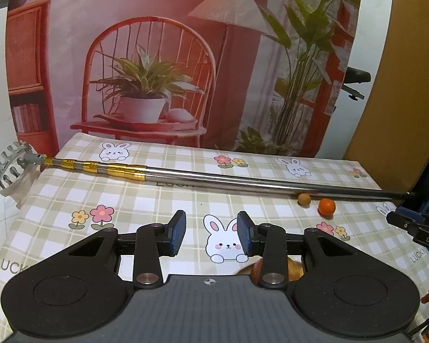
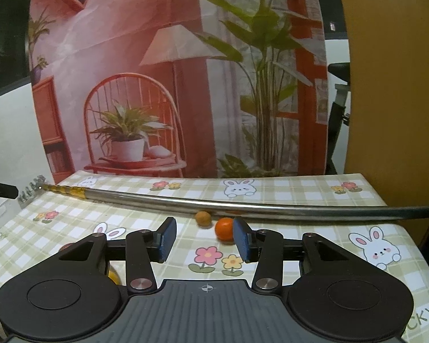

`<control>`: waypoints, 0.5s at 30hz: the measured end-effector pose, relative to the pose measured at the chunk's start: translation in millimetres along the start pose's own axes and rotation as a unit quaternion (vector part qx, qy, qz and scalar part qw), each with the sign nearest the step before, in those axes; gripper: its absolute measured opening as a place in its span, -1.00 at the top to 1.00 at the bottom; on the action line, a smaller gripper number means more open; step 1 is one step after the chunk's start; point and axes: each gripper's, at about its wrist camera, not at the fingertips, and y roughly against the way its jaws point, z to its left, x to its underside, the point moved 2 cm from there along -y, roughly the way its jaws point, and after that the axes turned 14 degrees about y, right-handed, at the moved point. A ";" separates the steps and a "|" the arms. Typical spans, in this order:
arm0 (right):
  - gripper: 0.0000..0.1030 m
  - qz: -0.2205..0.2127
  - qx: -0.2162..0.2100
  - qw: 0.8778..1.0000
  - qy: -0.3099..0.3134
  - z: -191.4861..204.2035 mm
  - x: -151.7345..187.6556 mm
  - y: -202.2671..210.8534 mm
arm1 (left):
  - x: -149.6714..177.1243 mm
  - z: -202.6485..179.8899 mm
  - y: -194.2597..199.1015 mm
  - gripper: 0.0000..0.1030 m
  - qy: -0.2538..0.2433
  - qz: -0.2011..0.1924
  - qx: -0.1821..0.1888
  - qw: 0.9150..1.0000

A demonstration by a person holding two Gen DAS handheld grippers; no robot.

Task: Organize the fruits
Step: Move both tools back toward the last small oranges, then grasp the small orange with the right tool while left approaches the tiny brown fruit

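The step in hand looks like a first pick: the right gripper has both fingers spread wide with nothing between them, and the orange sits just beyond, close against the inner face of its right finger. To take it cleanly, I would shift the gripper a little right so the fruit is centred in the gap, come down low over the cloth, and close gently, since a round fruit may roll toward the pole lying just behind it. The left gripper is likewise wide open and empty, over a rabbit print nearer the left. The orange is small, smooth and bright, near the right far part of the table; just left of it, apart, lies a duller brown fruit, rough-skinned. Other fruit shows partly under each gripper's body, too hidden to name.
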 end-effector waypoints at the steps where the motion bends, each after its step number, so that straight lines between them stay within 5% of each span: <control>1: 0.20 0.001 0.001 1.000 0.000 -0.8 0.8 -2.7 | -1.1 -1.2 -2.6 0.18 -0.001 0.000 -0.001 1.000; 5: 0.19 0.004 0.013 1.000 0.004 -4.2 2.9 -12.8 | -6.2 -9.1 -12.3 -0.16 -0.007 -0.010 -0.008 1.000; 15: 0.15 -0.008 0.004 1.000 -0.007 -12.3 3.6 -49.5 | -7.6 -48.1 -50.3 -0.17 -0.061 0.005 0.017 0.998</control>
